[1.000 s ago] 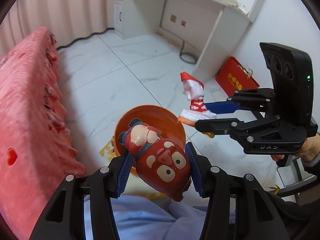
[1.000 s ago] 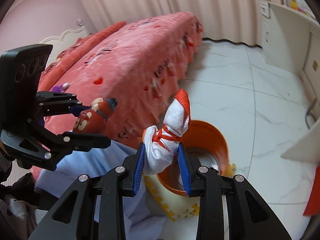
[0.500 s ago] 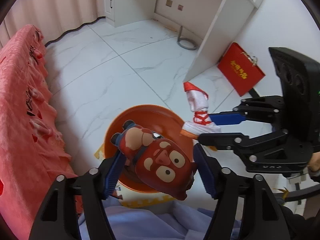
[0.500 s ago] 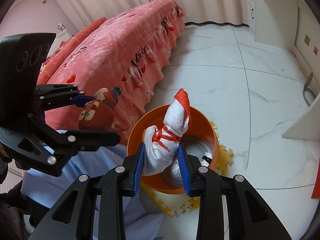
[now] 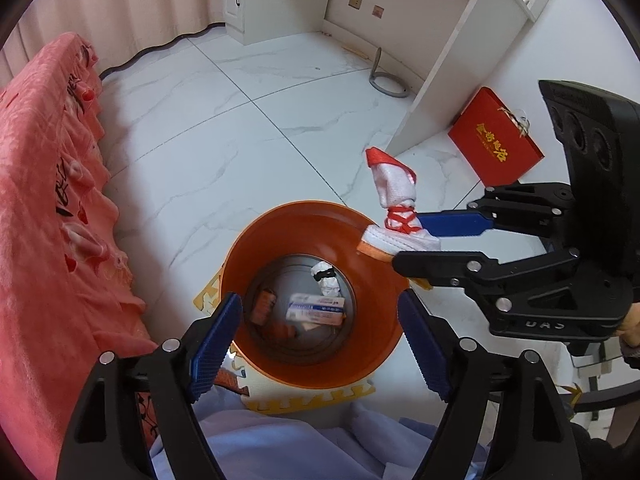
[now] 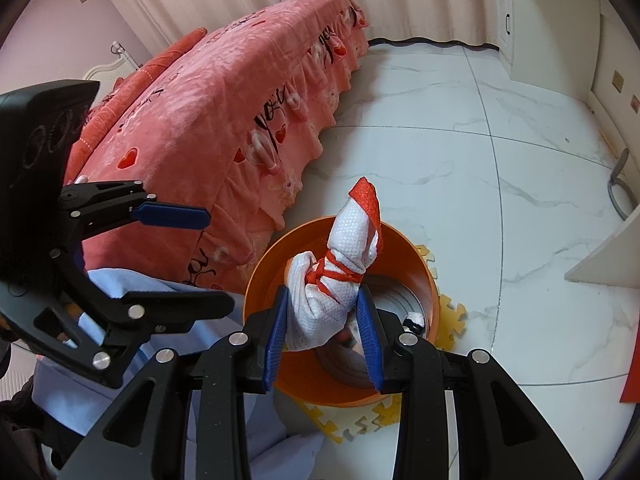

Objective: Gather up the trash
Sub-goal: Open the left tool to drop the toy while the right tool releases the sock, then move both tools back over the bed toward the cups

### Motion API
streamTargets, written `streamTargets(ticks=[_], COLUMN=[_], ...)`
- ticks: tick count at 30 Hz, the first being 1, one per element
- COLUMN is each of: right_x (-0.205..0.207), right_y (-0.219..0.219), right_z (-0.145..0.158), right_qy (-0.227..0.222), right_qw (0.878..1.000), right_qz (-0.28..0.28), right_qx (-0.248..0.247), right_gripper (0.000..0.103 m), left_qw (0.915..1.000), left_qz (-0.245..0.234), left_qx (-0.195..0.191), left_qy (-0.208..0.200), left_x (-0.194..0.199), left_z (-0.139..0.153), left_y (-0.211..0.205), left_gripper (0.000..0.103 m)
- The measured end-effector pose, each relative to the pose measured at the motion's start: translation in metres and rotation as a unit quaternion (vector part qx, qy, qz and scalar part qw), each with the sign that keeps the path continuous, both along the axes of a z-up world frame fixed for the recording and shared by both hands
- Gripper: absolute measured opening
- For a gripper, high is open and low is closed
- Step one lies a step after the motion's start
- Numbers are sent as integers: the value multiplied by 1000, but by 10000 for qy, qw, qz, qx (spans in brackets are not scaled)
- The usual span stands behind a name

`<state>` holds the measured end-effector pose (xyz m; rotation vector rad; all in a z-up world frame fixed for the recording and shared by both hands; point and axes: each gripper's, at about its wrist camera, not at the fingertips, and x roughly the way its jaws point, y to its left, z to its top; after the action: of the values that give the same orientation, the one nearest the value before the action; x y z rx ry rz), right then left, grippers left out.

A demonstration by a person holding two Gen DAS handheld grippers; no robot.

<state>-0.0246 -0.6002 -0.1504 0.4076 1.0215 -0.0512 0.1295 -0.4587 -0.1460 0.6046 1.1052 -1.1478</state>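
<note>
An orange trash bin (image 5: 360, 344) (image 6: 420, 264) stands on the white floor by the bed. Inside lie a white and blue box (image 5: 316, 307), a white wad (image 5: 326, 278) and other small pieces. My left gripper (image 5: 320, 320) (image 6: 192, 256) is open and empty, right above the bin's mouth. My right gripper (image 6: 322, 320) (image 5: 404, 240) is shut on a white cloth bundle tied with red string (image 6: 340, 280) (image 5: 394, 200), held over the bin's right rim.
A pink bed cover (image 5: 48, 200) (image 6: 224, 120) hangs at the left of the bin. A yellow foam mat (image 5: 312, 400) lies under the bin. A red gift box (image 5: 494, 136) leans on a white desk (image 5: 460, 48). My light blue clothing (image 5: 300, 448) is below.
My left gripper opened over the bin and the red cartoon toy it held is gone from the fingers. The right gripper still holds the cloth bundle, now nearer the bin.
</note>
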Motion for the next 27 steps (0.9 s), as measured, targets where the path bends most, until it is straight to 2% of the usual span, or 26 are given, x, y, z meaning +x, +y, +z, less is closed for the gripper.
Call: streamTargets(ticks=[3,10,17,20,27], right_x=[5,9,7,7,11], right_y=[2,6,10,15,42], right_z=[-3,-5,1,10,36], right_qy=[37,106,86,21,-180], right_qw=[10000,9999,9999,9999,9993], right_qz=[5,-47,-97,-41,215], right_qx=[3,-60,-93,-129,-255], right_gripper=[39,57,58,60,62], left_qw=[10000,9999,9998,9997,9984], left_qz=[4,93,164,223,518], left_qx=[32,71,74,13,-146], left_qy=[-26,-4,-30,-74,-195], left_x=[1,3,2,0,1], left_z=[-1,-2,3,8,28], left_y=[2,7,15,22,50], left_gripper=[80,80,80,87,87])
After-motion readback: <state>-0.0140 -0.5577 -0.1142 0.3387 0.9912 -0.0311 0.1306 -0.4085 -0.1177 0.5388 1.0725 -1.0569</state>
